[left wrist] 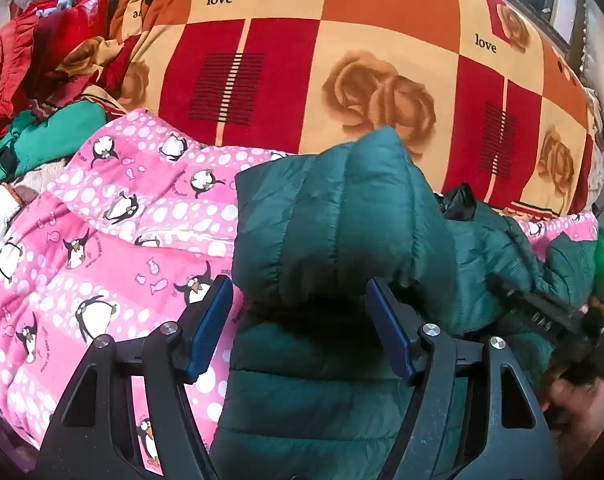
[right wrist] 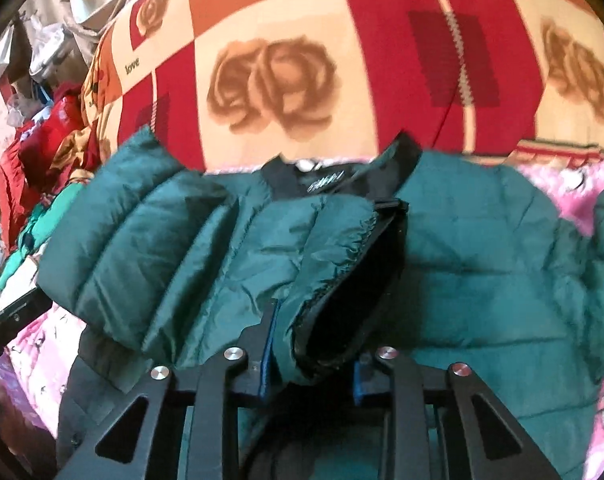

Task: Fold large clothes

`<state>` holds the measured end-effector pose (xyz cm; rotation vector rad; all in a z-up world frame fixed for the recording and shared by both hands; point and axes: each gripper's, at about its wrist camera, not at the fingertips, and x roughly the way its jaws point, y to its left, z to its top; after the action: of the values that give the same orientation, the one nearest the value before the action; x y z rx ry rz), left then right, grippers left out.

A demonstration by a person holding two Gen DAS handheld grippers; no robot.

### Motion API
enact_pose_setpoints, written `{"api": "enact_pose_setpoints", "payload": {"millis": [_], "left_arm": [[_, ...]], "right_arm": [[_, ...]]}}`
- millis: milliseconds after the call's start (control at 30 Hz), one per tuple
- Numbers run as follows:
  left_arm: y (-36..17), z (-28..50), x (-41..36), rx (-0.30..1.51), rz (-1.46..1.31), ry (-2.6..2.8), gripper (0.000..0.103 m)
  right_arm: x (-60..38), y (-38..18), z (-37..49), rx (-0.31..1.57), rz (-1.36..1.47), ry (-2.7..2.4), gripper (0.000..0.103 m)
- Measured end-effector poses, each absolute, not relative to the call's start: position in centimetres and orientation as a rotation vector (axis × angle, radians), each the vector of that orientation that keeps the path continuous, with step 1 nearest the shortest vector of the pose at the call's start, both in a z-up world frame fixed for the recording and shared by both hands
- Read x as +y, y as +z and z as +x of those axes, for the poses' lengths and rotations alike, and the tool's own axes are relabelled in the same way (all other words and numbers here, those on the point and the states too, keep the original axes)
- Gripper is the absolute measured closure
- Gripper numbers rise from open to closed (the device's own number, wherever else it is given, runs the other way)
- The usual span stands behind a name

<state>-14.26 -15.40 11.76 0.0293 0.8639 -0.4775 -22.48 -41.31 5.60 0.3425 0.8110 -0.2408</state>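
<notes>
The dark green puffer jacket lies on the pink penguin quilt. The right gripper pinches its sleeve cuff; the left gripper hangs spread just beside the near fold. Light, puffy, slippery, I'd guess: grab stitched edges.

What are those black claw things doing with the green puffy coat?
A person is folding a green puffer jacket on a pink penguin blanket. The right gripper is shut on the jacket's sleeve cuff, folding it across the body. The left gripper is open over the jacket, holding nothing.
</notes>
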Motion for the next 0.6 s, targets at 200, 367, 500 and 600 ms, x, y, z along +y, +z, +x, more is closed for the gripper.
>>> {"api": "enact_pose_setpoints", "payload": {"millis": [200,367,500,600], "left_arm": [[11.1,-13.8,-15.2,0.889,0.029,-0.453,0.034],[10.3,-13.3,-15.2,0.906,0.033,-0.429,0.034],[9.8,-12.7,-15.4,0.926,0.028,-0.42,0.034],[9.7,-12.5,-15.7,0.926,0.04,-0.414,0.034]], "right_arm": [[-44.1,7.6,-24.2,0.76,0.303,-0.345,0.077],[-46.9,9.2,-25.1,0.752,0.241,-0.44,0.081],[-49.4,9.6,-25.6,0.751,0.235,-0.497,0.083],[-50.9,9.3,-25.4,0.759,0.187,-0.56,0.084]]}}
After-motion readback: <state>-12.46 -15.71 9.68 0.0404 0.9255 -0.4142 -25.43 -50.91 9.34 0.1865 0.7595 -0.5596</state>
